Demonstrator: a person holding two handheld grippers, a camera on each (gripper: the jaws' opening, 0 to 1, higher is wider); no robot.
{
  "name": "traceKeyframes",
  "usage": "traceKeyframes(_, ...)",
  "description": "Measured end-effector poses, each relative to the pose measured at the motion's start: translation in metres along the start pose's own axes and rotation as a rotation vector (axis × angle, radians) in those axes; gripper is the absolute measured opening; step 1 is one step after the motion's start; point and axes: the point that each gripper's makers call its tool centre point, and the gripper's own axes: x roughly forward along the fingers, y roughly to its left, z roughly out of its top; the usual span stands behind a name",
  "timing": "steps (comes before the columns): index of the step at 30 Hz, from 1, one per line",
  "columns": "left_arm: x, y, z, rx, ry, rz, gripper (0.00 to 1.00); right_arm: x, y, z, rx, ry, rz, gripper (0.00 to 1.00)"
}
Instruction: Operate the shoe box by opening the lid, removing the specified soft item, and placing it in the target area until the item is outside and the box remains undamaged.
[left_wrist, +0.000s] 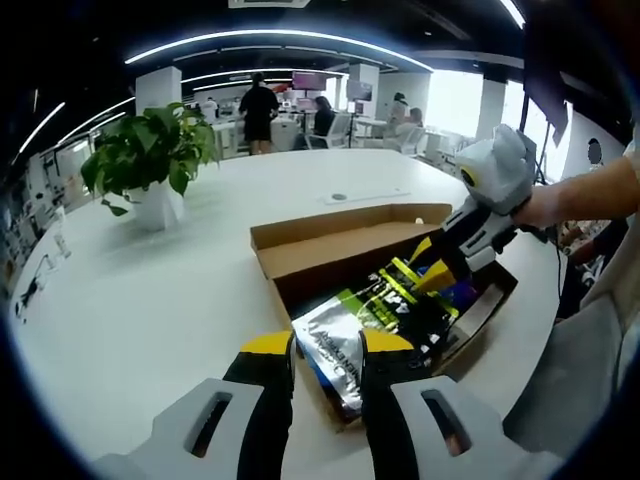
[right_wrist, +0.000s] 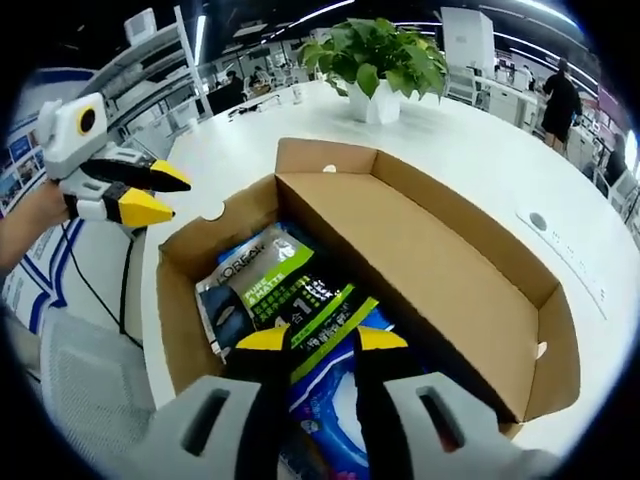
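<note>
An open cardboard shoe box (left_wrist: 282, 280) (right_wrist: 180, 250) lies on the round white table (left_wrist: 150, 300), its lid (left_wrist: 340, 238) (right_wrist: 420, 260) folded back. Inside lies a soft black, green and silver packet (left_wrist: 345, 335) (right_wrist: 270, 290) on top of a blue packet (right_wrist: 335, 400). My right gripper (right_wrist: 321, 340) (left_wrist: 432, 268) is low over the box with its jaws apart, and the packet's green edge lies between the tips. My left gripper (left_wrist: 327, 345) (right_wrist: 165, 196) hovers off the box's near end, open and holding nothing.
A potted plant (left_wrist: 150, 160) (right_wrist: 380, 55) stands further along the table. A flat white sheet (left_wrist: 365, 195) lies beyond the box. The table's edge (right_wrist: 145, 300) runs close by the box's end. Desks and several people fill the office behind.
</note>
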Motion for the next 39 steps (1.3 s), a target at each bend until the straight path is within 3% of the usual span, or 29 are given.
traceKeyframes(9,-0.0013,-0.0004,-0.0008,0.000,0.001,0.000,0.23,0.0000,0.0036,0.0010,-0.059,0.024,0.015,0.18)
traceKeyframes(20,-0.0022,0.0009,-0.0002,0.004,-0.001,0.001,0.23,0.0019,0.0003,0.0005,-0.034,0.052,0.005,0.18)
traceKeyframes(39,-0.0050,0.0030,-0.0019,0.015,0.002,0.001,0.23,0.0041,-0.0003,-0.0018,-0.015,0.172,0.010,0.23)
